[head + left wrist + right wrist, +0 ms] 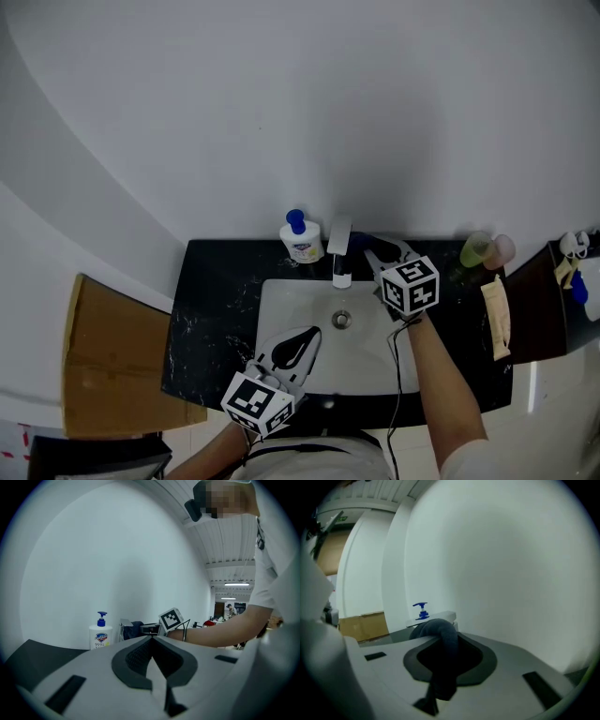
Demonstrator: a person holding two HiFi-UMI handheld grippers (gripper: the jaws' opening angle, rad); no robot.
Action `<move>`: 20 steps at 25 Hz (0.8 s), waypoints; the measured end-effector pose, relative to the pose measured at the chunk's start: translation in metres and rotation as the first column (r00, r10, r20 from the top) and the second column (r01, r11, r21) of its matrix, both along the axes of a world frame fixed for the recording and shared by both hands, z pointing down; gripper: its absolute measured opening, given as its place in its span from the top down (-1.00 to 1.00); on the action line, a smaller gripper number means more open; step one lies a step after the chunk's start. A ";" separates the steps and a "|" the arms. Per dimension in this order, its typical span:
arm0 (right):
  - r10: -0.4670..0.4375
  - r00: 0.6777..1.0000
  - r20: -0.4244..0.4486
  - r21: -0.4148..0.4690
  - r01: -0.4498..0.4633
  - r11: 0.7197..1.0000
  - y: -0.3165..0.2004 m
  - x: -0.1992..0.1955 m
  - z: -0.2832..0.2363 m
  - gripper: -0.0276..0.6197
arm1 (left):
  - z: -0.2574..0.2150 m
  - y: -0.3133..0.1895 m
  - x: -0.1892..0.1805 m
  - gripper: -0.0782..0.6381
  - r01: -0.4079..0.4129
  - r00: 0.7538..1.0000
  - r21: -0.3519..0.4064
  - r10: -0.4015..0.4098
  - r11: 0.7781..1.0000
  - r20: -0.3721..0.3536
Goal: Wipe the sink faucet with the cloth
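The chrome faucet (339,249) stands at the back of the white sink (281,309). My right gripper (377,251) is just to its right, shut on a dark blue cloth (372,246) that lies against the faucet's side. In the right gripper view the cloth (443,637) bulges up between the jaws, with the faucet (439,617) right behind it. My left gripper (306,336) hovers over the front of the basin, shut and holding nothing. From the left gripper view I see the faucet (125,627), the cloth (137,628) and the right gripper's marker cube (171,618).
A soap pump bottle (300,240) stands left of the faucet on the black counter (216,300). Green (475,249) and pink (502,249) cups and a beige tube (497,319) are at the right. A cardboard box (112,356) sits left of the counter. The drain (342,320) is mid-basin.
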State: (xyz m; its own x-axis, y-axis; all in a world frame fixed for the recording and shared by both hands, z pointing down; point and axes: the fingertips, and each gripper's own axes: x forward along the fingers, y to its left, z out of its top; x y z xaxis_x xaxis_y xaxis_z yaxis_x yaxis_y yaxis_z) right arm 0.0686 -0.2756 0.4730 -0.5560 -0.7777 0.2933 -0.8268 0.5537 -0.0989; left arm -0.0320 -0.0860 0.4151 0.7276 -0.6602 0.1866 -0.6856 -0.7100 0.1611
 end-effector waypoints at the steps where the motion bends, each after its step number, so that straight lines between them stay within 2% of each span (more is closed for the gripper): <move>1: 0.008 1.000 -0.005 0.012 -0.008 1.000 -0.003 0.002 -0.003 0.73 | -0.001 -0.001 -0.002 0.78 0.005 1.000 -0.002 -0.005 1.000 0.005; 4: 0.016 0.999 -0.049 0.060 -0.013 0.998 -0.008 0.004 -0.013 0.73 | -0.001 -0.002 -0.006 0.78 0.016 1.000 -0.002 -0.016 1.000 0.011; 6: 0.026 0.999 -0.038 0.056 -0.024 0.998 -0.012 0.005 -0.011 0.73 | -0.003 -0.003 -0.008 0.78 0.025 1.000 0.002 -0.025 1.000 0.011; 12: 0.079 0.996 0.029 -0.072 -0.076 0.994 -0.024 0.007 0.027 0.73 | -0.007 -0.005 -0.008 0.78 0.043 0.999 -0.004 -0.043 0.999 0.017; 17: 0.070 0.998 0.006 -0.155 -0.068 0.986 -0.021 0.007 0.054 0.73 | -0.004 -0.003 -0.007 0.78 0.045 0.999 -0.009 -0.044 0.999 0.017; 20: 0.048 0.998 -0.048 -0.209 -0.057 0.976 -0.020 0.001 0.071 0.73 | -0.006 -0.004 -0.009 0.78 0.050 0.999 -0.009 -0.050 0.999 0.021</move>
